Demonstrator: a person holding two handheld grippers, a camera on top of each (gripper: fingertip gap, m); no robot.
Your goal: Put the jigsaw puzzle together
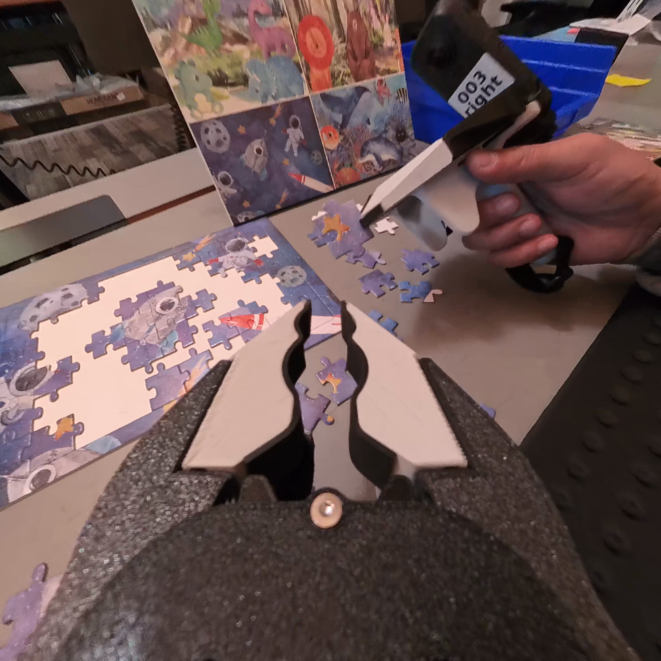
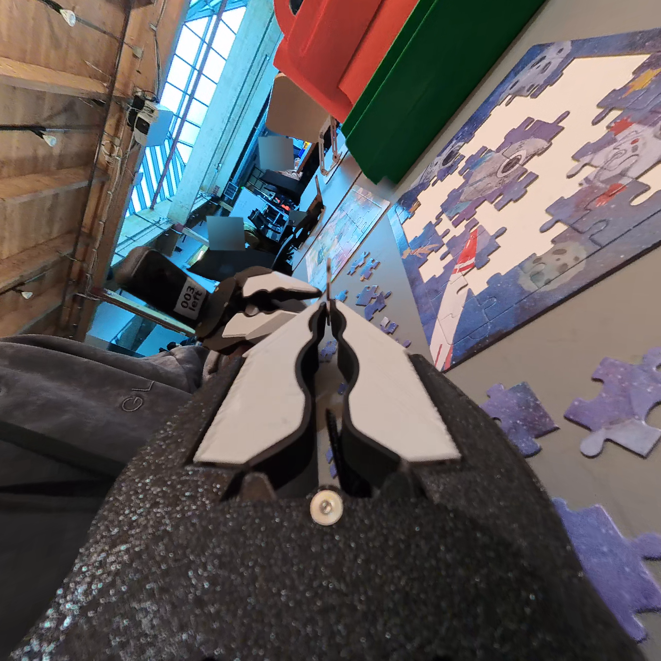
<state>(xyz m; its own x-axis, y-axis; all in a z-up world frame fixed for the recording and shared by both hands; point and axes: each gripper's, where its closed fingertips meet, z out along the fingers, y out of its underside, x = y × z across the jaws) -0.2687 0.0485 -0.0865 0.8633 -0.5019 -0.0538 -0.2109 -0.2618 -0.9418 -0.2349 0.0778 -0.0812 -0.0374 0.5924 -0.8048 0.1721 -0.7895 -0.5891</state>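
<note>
Left wrist view: the left tool (image 1: 324, 308), released, hides part of the half-built cardboard puzzle (image 1: 143, 339) on the grey desk (image 1: 483, 339). Right wrist view: the right tool (image 2: 328, 307) pinches a thin piece (image 2: 328, 282) seen edge-on.

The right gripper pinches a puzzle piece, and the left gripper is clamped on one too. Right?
No. The left gripper is open and holds nothing, as the left wrist view shows. The right gripper does pinch a puzzle piece.

Blue starry puzzle (image 1: 107, 339), white gaps; possibly grey table (image 1: 483, 339).
</note>
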